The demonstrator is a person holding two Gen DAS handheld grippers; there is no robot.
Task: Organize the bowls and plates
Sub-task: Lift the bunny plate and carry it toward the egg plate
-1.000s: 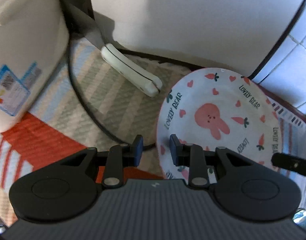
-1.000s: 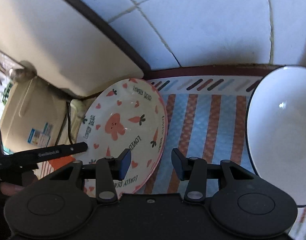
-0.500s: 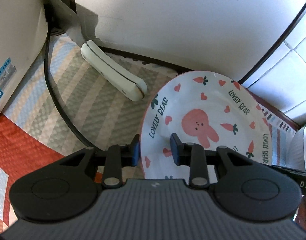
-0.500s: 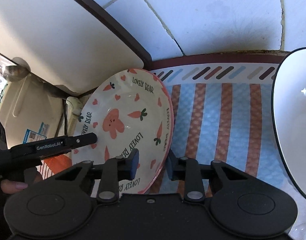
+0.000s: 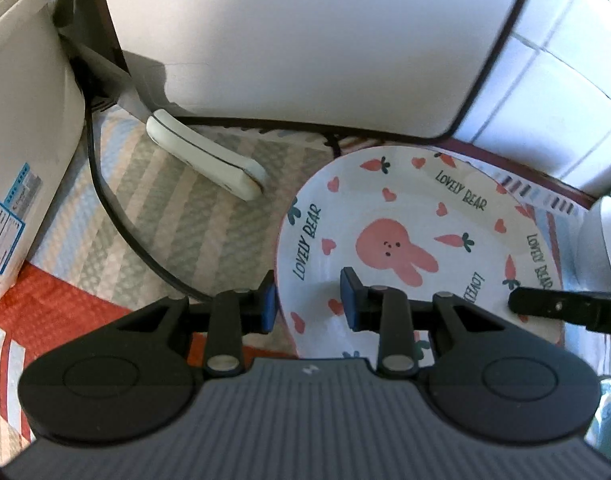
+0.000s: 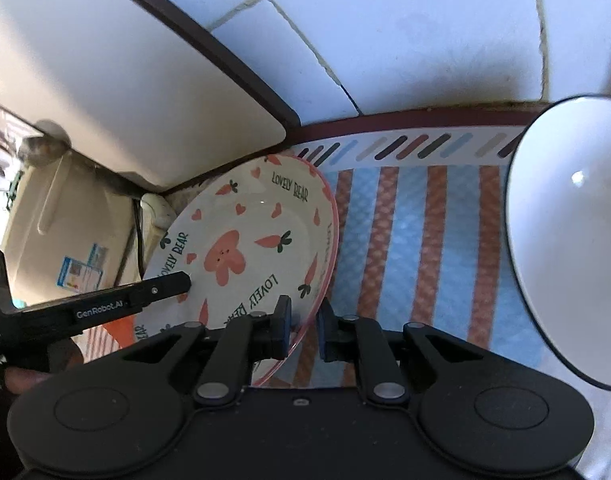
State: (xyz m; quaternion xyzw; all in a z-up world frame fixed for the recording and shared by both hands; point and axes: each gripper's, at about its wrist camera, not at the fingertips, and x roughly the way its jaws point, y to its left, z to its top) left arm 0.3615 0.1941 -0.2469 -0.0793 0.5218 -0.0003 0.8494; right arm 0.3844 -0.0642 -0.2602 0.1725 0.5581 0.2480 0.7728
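A white plate with a pink rabbit, carrots and "LOVELY BEAR" lettering (image 5: 405,220) is tilted up off the striped mat. It also shows in the right wrist view (image 6: 245,240). My left gripper (image 5: 307,300) straddles its left rim with a gap between the jaws. My right gripper (image 6: 303,330) is shut on the plate's near right rim. A white bowl with a dark rim (image 6: 565,248) stands to the right of the plate. The right gripper's finger (image 5: 565,308) reaches over the plate in the left wrist view.
A large white appliance (image 5: 305,40) stands right behind the plate. A white plug (image 5: 205,160) and black cord (image 5: 117,220) lie on the mat at left. A cream container with a label (image 5: 21,160) is at far left. Tiled wall (image 6: 385,40) backs the counter.
My right gripper has closed onto the plate's rim and the plate has tilted up. My left gripper's jaws have widened around the left rim and shifted slightly.
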